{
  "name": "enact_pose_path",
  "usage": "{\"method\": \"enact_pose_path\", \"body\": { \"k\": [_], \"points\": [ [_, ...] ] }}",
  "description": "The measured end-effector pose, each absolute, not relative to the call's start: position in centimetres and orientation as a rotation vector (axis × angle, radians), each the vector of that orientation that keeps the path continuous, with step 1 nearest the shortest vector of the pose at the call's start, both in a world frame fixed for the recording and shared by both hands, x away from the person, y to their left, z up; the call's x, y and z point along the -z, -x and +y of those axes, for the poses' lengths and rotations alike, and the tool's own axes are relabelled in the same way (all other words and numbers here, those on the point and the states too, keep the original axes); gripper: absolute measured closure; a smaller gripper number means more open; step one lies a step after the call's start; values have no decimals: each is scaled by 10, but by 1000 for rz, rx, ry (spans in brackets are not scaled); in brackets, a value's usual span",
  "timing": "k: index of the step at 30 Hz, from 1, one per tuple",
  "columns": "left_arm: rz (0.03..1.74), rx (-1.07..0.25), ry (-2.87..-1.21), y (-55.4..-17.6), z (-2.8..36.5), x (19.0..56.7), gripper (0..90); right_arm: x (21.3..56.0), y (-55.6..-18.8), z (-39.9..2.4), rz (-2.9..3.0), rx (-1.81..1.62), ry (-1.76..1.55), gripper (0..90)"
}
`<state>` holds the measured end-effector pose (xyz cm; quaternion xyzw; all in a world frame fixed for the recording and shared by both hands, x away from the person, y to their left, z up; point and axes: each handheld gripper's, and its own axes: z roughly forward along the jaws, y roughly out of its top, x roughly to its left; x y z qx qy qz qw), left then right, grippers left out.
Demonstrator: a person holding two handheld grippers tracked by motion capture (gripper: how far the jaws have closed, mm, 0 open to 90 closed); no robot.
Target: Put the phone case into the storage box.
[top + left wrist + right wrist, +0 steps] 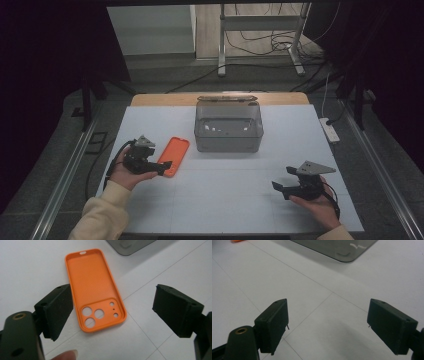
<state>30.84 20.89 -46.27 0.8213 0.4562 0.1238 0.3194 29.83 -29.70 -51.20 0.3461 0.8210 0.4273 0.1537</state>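
An orange phone case [173, 156] lies flat on the white table, inner side up, with its camera cutouts toward the near end [96, 291]. My left gripper [159, 165] hovers open at the case's near end, its jaws wide apart on either side of that end [112, 312]. A clear grey plastic box [228, 127] with its lid tipped back stands at the table's middle rear. My right gripper [281, 187] is open over bare table at the front right, nothing between its jaws [328, 325]. The box's corner [342, 250] lies ahead of it.
The white table top [225, 200] has faint seam lines. A white power strip [330, 130] lies off the table's right edge. Metal stand legs and cables [260, 45] are on the floor behind. Dark curtains flank both sides.
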Motion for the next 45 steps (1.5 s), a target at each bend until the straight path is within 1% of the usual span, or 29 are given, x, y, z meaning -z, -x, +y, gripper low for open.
{"method": "enact_pose_path", "body": {
  "k": [6, 11, 20, 31, 41, 45],
  "points": [
    [1209, -338, -2190, -317, 207, 456, 165, 512, -298, -296, 2359, -1219, -990, 175],
    [1215, -317, -2200, -325, 206, 453, 165, 513, -298, -297, 2359, -1211, -992, 175],
    [1270, -321, -2233, -343, 206, 450, 168, 513, -298, -296, 2362, -1217, -994, 174],
    [1325, -303, -2255, -364, 208, 454, 169, 514, -299, -296, 2364, -1212, -1003, 174],
    [1359, -291, -2281, -376, 207, 458, 167, 514, -299, -296, 2369, -1206, -1007, 175],
    [1369, -262, -2296, -379, 205, 460, 167, 514, -299, -297, 2369, -1202, -1006, 175]
  ]
}}
